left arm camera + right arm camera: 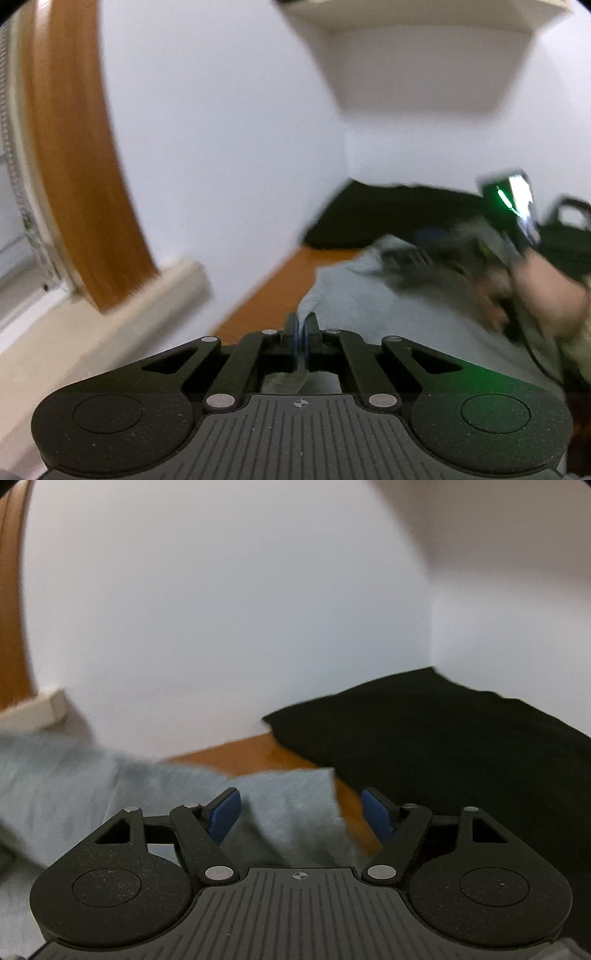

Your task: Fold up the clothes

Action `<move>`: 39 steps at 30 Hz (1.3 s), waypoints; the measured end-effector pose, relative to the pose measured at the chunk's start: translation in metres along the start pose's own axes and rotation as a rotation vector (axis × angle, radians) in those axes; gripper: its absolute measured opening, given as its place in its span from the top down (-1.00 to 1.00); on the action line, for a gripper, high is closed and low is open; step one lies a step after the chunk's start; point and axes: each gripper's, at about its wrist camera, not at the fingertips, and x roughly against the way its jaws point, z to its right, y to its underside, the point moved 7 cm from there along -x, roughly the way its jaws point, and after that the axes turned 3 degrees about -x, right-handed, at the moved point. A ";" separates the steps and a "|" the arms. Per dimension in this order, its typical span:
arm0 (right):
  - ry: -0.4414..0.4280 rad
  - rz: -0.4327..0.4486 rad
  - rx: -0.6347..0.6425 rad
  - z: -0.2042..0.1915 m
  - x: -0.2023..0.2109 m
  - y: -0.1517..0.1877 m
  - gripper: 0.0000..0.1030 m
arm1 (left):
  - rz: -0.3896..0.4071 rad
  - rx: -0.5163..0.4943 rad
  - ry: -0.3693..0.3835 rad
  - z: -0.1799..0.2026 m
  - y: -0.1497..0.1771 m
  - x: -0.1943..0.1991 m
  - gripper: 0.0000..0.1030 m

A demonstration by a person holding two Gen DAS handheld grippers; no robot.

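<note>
Grey-blue garment (pixel 288 805) spread on the orange-brown table (pixel 243 755): its near corner lies between and just ahead of the fingers of the right claw (pixel 300 812), which stand spread, pads apart from the cloth, the cloth's edge running away leftward. The left claw (pixel 303 325) is pressed together, pinching a ribbed edge of the same garment (pixel 388 314), which extends rightward from it toward the person's right hand (pixel 546 295). A folded black garment (pixel 443 731) lies beyond and right of the right claw, against white walls (pixel 221 609). Likely next: the right claw closes on the corner.
</note>
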 end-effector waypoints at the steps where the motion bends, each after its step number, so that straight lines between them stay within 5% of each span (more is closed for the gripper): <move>1: -0.011 0.006 -0.028 0.003 0.004 -0.001 -0.28 | -0.009 -0.016 0.014 0.010 0.009 0.002 0.94; 5: -0.133 -0.086 -0.152 0.006 0.009 -0.001 -0.13 | -0.066 -0.036 0.053 0.039 0.045 -0.006 0.86; 14: -0.241 -0.243 -0.091 -0.065 0.006 0.003 -0.15 | -0.068 0.040 0.080 0.034 0.066 -0.012 0.75; 20: -0.155 -0.367 -0.042 -0.103 -0.025 0.020 -0.15 | -0.052 0.072 0.090 0.031 0.075 -0.015 0.75; 24: -0.069 -0.368 0.023 -0.105 -0.033 0.020 -0.10 | -0.042 0.115 0.109 0.025 0.077 -0.018 0.74; 26: -0.059 -0.365 0.052 -0.104 -0.033 0.019 0.32 | -0.030 0.136 0.123 0.021 0.076 -0.016 0.67; 27: -0.056 -0.364 0.070 -0.104 -0.032 0.018 0.83 | -0.027 0.145 0.124 0.020 0.076 -0.016 0.60; 30: -0.081 -0.264 0.066 -0.095 -0.017 0.002 0.93 | 0.007 0.154 0.125 0.017 0.075 -0.011 0.34; 35: -0.112 -0.066 -0.017 -0.056 0.039 -0.030 0.95 | 0.063 0.164 0.109 0.012 0.071 -0.002 0.30; 39: -0.121 -0.181 -0.021 -0.016 0.064 -0.002 0.83 | 0.050 0.162 0.115 0.012 0.072 -0.003 0.25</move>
